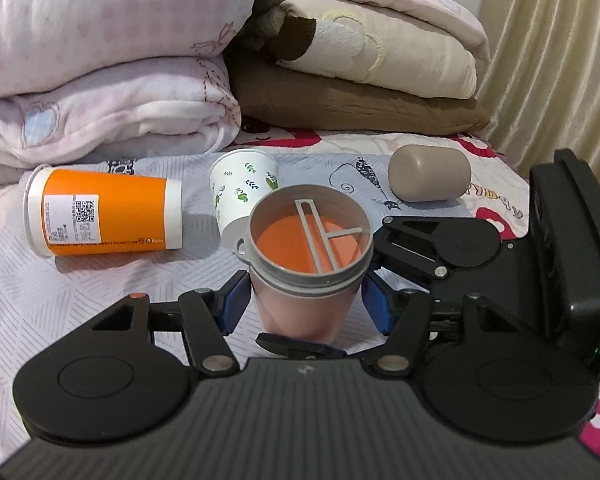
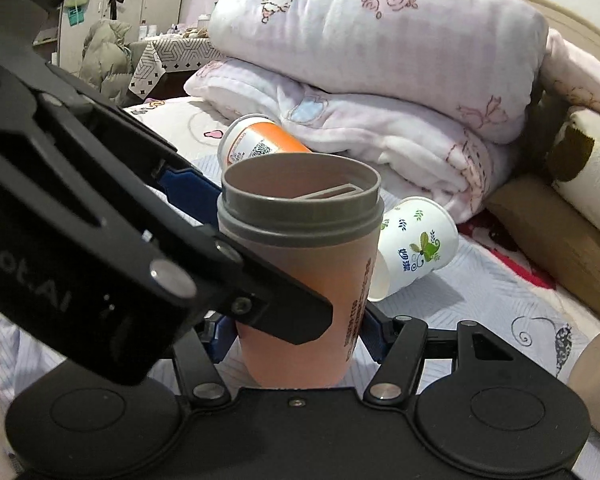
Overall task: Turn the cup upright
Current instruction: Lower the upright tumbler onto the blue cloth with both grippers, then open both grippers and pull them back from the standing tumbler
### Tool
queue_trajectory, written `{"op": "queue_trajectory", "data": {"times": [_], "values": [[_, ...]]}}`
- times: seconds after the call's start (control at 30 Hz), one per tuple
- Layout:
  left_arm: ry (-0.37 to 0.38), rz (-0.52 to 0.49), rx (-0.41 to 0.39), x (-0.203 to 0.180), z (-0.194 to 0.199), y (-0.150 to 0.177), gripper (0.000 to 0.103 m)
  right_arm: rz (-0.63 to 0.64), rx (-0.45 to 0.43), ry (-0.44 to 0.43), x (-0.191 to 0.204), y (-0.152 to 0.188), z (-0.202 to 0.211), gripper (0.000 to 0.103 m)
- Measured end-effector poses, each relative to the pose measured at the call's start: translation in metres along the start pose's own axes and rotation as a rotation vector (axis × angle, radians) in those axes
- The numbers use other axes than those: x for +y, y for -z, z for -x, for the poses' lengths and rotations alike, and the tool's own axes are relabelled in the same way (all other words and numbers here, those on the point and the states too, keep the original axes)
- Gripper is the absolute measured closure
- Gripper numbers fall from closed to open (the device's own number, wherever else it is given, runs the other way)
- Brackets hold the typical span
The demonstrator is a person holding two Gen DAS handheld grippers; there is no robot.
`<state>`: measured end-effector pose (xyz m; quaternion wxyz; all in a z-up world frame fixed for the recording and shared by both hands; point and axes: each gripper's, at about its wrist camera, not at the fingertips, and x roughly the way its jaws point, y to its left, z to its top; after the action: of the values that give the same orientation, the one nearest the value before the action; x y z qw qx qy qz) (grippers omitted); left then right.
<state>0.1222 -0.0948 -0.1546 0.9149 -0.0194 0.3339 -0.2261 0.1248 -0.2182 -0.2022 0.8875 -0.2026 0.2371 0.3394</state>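
Pink cup (image 1: 306,296) with its grey collar stands upright on the bed (image 1: 80,304), mouth open upward. Left gripper (image 1: 305,304) and right gripper (image 2: 300,332) both have their blue-padded jaws closed against its sides. Orange cup (image 1: 104,214), leaf-print paper cup (image 1: 242,192) and beige lid (image 1: 430,174) lie tipped behind it, from left to right.

Soft, even indoor light fills both views, with no glare. The orange cup (image 1: 104,212) casts only a faint shadow on the bedspread (image 1: 100,280). Fisheye distortion bends the edges and darkens the corners. The quilts (image 2: 380,80) look slightly soft, and the nearest black parts are blurred.
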Motion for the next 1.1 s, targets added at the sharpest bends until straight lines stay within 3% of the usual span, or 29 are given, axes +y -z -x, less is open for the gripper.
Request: {"op": "queue_trajectory", "data": {"times": [0.37,0.63,1.1], "values": [[0.026,-0.007,0.028,-0.003,-0.002,-0.007,0.037,-0.048,0.092,0.019,-0.003,-0.013,-0.006,0.033],[0.056,0.101,0.069,0.006,-0.001,-0.007,0.035,-0.079,0.135,0.036,0.002,-0.016,0.001,0.022],[-0.031,0.181,0.146,0.004,0.05,-0.012,0.028,-0.28,0.175,0.166,0.015,-0.01,0.062,0.022]]}}
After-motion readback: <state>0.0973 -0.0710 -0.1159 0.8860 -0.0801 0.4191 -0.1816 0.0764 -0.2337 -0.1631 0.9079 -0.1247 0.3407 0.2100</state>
